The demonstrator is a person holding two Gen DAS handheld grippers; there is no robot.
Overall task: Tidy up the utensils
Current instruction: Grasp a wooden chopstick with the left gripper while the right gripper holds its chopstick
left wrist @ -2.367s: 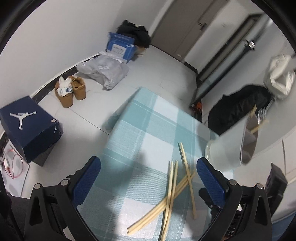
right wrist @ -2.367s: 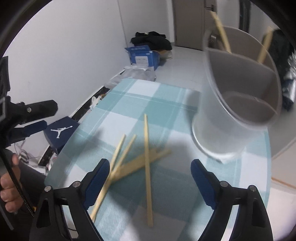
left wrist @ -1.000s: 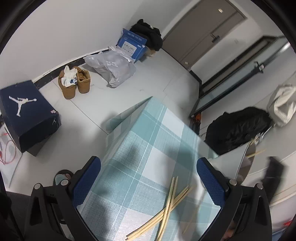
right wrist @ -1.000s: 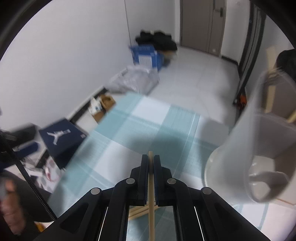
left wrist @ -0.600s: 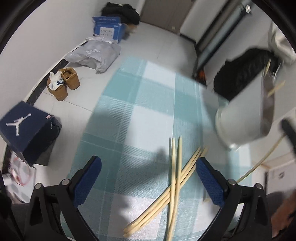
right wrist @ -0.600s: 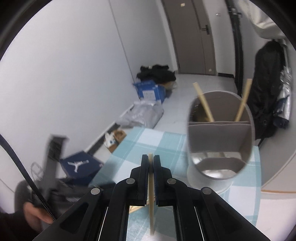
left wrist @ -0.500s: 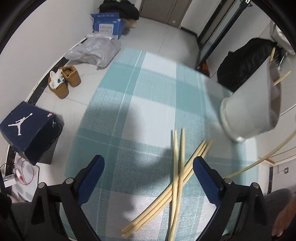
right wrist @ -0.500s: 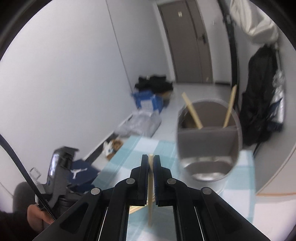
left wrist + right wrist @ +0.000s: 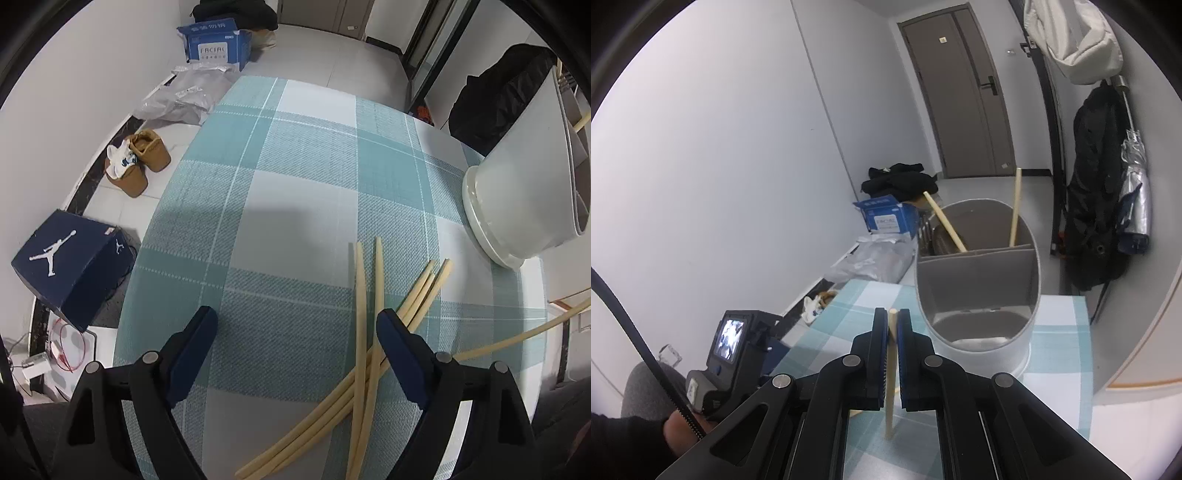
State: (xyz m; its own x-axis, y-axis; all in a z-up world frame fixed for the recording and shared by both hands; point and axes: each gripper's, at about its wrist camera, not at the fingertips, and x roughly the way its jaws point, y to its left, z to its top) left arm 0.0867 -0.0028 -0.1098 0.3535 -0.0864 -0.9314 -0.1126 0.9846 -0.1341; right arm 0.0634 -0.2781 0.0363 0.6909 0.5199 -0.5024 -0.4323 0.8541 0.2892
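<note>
Loose chopsticks (image 9: 364, 332) lie crossed on the bench (image 9: 295, 192), left of the utensil holder (image 9: 517, 206) at its right edge. Two chopsticks (image 9: 945, 221) stand in the holder's rear compartment; the front one cannot be read.

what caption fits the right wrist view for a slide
Right gripper shut on one chopstick, facing the divided grey holder on the checked tablecloth.

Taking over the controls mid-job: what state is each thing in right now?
Left hand-held gripper: open, jaws just closing, gripping nothing.
Right hand-held gripper: shut on one chopstick.
Loose chopsticks: four, crossed on the tablecloth.
Utensil holder: upright, two chopsticks in the back compartment.
</note>
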